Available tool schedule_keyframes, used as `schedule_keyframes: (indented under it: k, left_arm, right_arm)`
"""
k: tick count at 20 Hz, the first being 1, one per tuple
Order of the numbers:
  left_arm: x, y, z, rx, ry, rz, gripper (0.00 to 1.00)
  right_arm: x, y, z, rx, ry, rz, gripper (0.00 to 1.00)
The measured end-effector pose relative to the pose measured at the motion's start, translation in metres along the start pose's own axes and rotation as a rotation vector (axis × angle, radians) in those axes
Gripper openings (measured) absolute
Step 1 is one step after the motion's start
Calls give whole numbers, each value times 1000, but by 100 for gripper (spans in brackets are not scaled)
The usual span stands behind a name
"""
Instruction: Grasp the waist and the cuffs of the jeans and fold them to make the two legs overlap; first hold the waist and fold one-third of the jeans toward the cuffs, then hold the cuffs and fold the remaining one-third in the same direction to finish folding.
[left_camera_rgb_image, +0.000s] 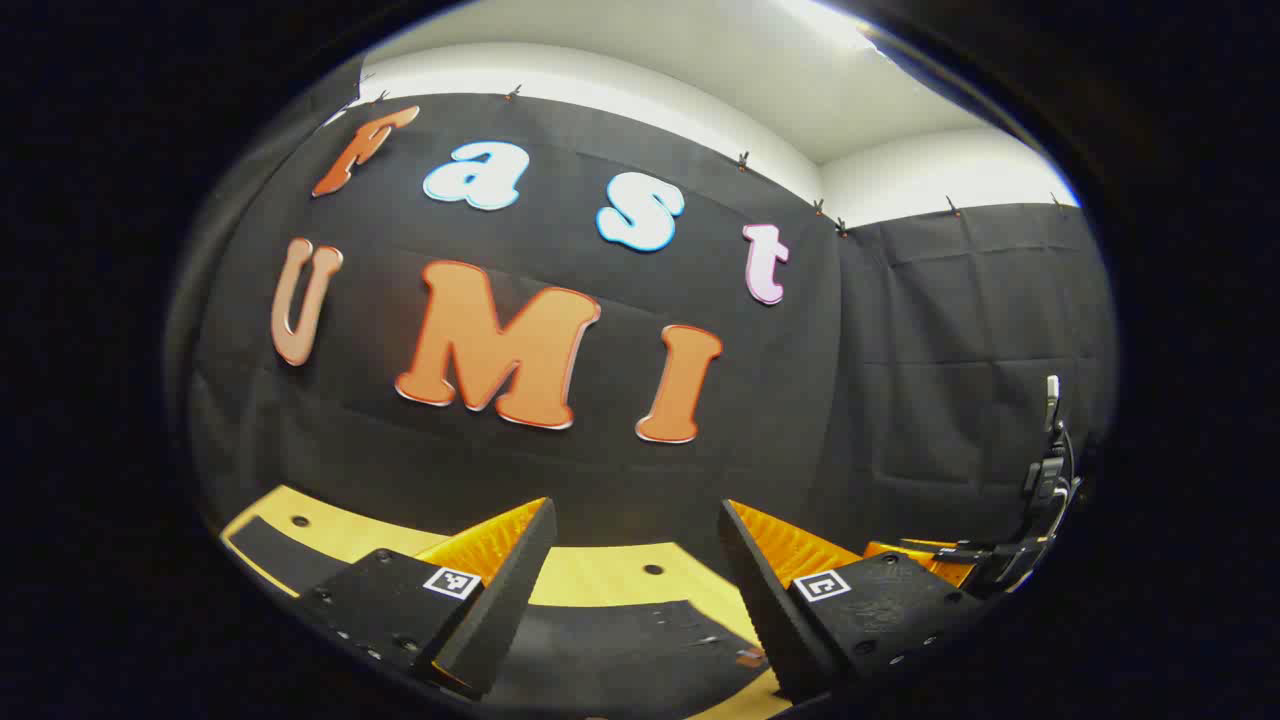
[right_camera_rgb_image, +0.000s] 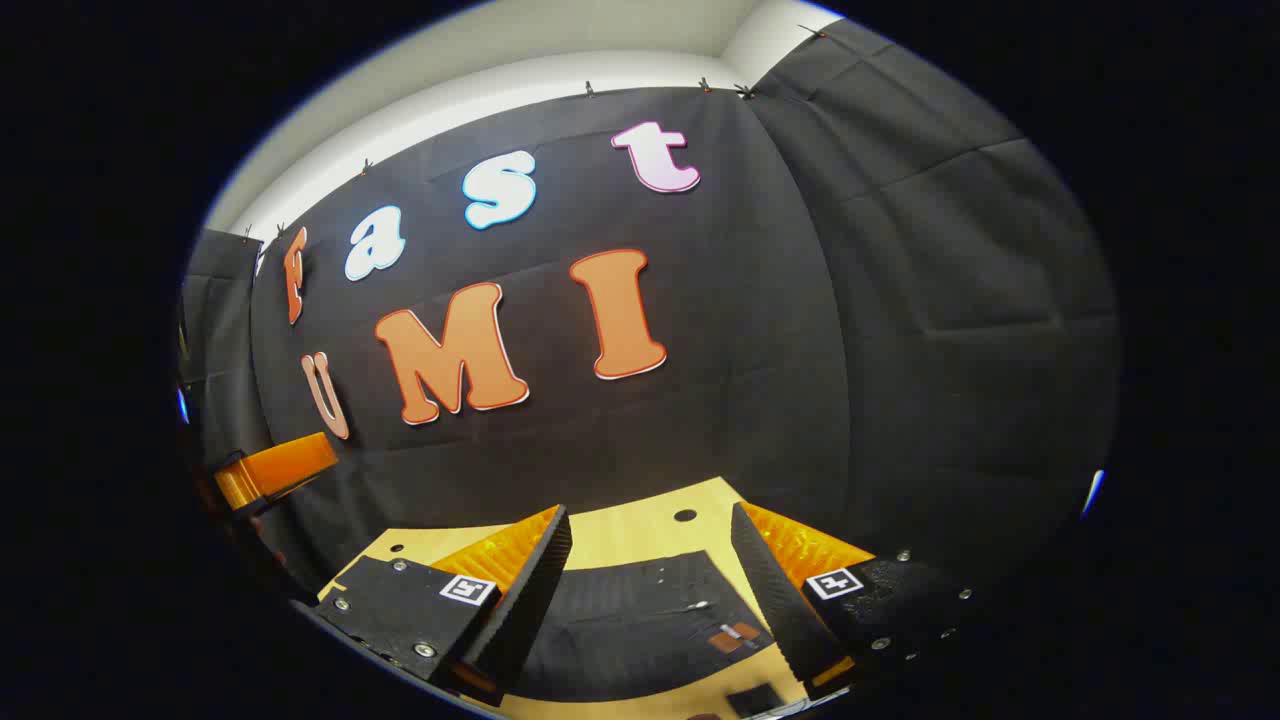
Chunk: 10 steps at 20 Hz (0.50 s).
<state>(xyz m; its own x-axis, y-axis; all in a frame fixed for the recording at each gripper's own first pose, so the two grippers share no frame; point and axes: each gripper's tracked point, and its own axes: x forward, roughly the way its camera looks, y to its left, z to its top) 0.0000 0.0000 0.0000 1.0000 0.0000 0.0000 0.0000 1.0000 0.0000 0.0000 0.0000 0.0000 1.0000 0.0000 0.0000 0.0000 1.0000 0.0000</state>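
Black cloth wall behind a pale wooden desk. Left gripper is up off the desk, jaws wide apart with nothing in them; the dark jeans lie flat below and between them. Same deal for the right gripper: jaws spread, empty, jeans on the desk underneath, between the jaws.
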Motion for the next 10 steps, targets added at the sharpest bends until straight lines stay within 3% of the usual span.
schedule_keyframes:
  k: [2,7,9,10]
  left_arm:
    - [-20,50,1,29,32,51,95]
    - [-55,172,0,-9,77,214,98]
    - [-66,211,0,-45,74,290,98]
    - [-72,231,0,-40,81,339,98]
  right_arm:
    - [-8,17,-12,-23,14,-33,100]
    - [-6,37,-27,-22,96,-96,97]
    - [4,46,-28,-82,116,-87,100]
    - [9,53,-25,-112,121,-64,97]
